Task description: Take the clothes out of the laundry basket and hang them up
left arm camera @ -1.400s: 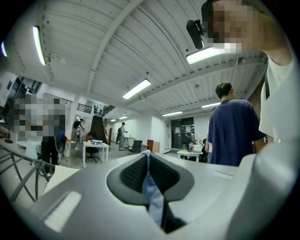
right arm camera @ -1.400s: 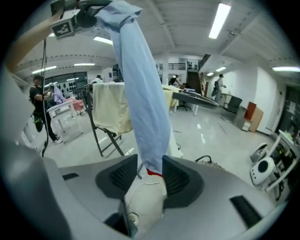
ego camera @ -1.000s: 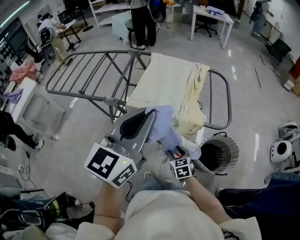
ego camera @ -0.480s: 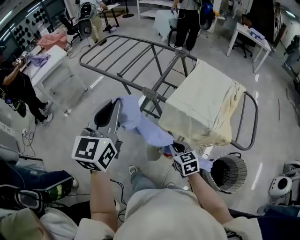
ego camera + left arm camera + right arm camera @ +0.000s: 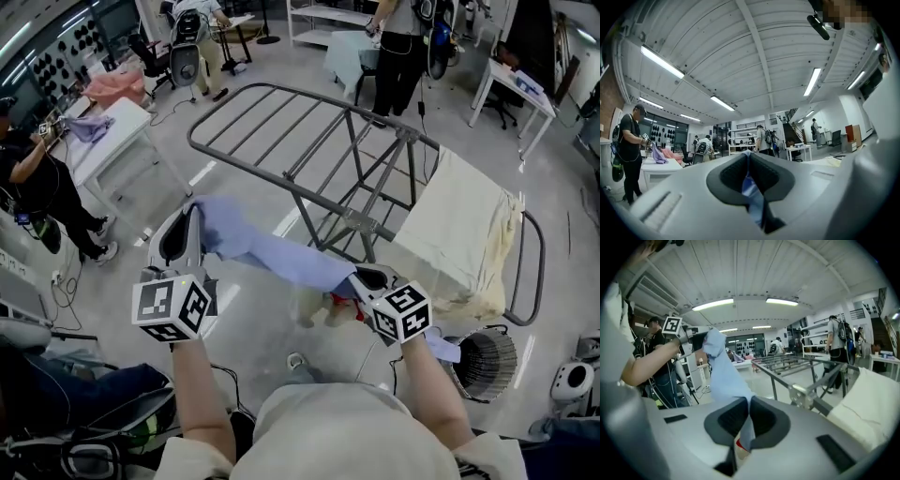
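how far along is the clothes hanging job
Done: a cream cloth drapes the drying rack. In hand: a light blue garment stretched between left claw and right claw, both shut on it. Left: laying it over the bare rails; laundry basket contents unclear.

I'm in a big open lab or workshop hall, not a home. Bare grey floor point(image 5: 253, 178) spreads everywhere. Left of and beyond my left hand-held gripper point(image 5: 190, 214) a white desk point(image 5: 111, 122) carries loose cloth point(image 5: 98, 82). Far past my right hand-held gripper point(image 5: 359, 281) are other desks point(image 5: 514, 86), metal shelving point(image 5: 319, 11) and people point(image 5: 403, 47) wearing backpacks. Long strip lights point(image 5: 662, 61) line a ribbed ceiling point(image 5: 754, 47).
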The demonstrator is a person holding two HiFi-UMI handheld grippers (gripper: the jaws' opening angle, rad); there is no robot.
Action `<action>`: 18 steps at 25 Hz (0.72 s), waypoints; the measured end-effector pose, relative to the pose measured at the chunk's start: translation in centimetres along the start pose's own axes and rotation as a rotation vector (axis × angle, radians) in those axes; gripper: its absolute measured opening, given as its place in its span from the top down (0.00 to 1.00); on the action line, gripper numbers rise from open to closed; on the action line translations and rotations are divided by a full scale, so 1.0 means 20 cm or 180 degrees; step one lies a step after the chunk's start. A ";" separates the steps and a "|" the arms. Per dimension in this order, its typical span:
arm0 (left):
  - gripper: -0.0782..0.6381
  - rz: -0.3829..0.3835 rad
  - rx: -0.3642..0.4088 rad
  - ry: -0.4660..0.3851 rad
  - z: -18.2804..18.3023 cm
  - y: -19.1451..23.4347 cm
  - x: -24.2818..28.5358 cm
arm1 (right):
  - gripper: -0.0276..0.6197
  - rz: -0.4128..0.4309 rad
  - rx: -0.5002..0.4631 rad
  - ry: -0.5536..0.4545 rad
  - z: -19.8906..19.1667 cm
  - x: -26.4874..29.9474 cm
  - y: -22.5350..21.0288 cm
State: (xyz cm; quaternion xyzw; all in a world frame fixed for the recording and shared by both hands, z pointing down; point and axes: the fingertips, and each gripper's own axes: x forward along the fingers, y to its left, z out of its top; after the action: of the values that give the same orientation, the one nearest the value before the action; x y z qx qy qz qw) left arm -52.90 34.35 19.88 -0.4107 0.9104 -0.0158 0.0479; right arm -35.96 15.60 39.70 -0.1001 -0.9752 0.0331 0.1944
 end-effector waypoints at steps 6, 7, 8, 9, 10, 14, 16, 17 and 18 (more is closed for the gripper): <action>0.85 0.0056 0.0063 -0.0135 0.09 0.35 0.12 | 0.94 0.0039 -0.0252 -0.0224 0.44 0.28 0.08; 0.85 0.0055 0.0084 -0.0149 0.10 0.39 0.14 | 0.94 0.0046 -0.0306 -0.0231 0.49 0.32 0.08; 0.85 0.0061 0.0093 -0.0167 0.10 0.44 0.16 | 0.94 0.0057 -0.0354 -0.0238 0.54 0.36 0.08; 0.85 0.0072 0.0091 -0.0190 0.11 0.49 0.18 | 0.94 0.0071 -0.0395 -0.0250 0.60 0.40 0.08; 0.85 0.0083 0.0083 -0.0216 0.11 0.54 0.20 | 0.94 0.0086 -0.0424 -0.0271 0.65 0.44 0.08; 0.85 0.0151 0.0075 -0.0315 0.15 0.74 0.32 | 0.94 0.0071 -0.0487 -0.0386 0.93 0.58 0.03; 0.85 0.0191 0.0085 -0.0355 0.17 0.82 0.39 | 0.94 0.0041 -0.0565 -0.0432 1.07 0.65 -0.01; 0.85 0.0208 0.0078 -0.0385 0.19 0.86 0.43 | 0.94 0.0041 -0.0608 -0.0454 1.15 0.69 -0.03; 0.85 0.0226 0.0066 -0.0423 0.21 0.89 0.46 | 0.94 0.0053 -0.0652 -0.0476 1.23 0.72 -0.05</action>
State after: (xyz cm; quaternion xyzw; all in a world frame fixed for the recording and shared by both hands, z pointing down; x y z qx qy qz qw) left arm -71.85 39.21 13.73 -0.3778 0.9190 0.0037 0.1130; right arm -58.70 17.08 22.51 -0.1247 -0.9844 -0.0577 0.1096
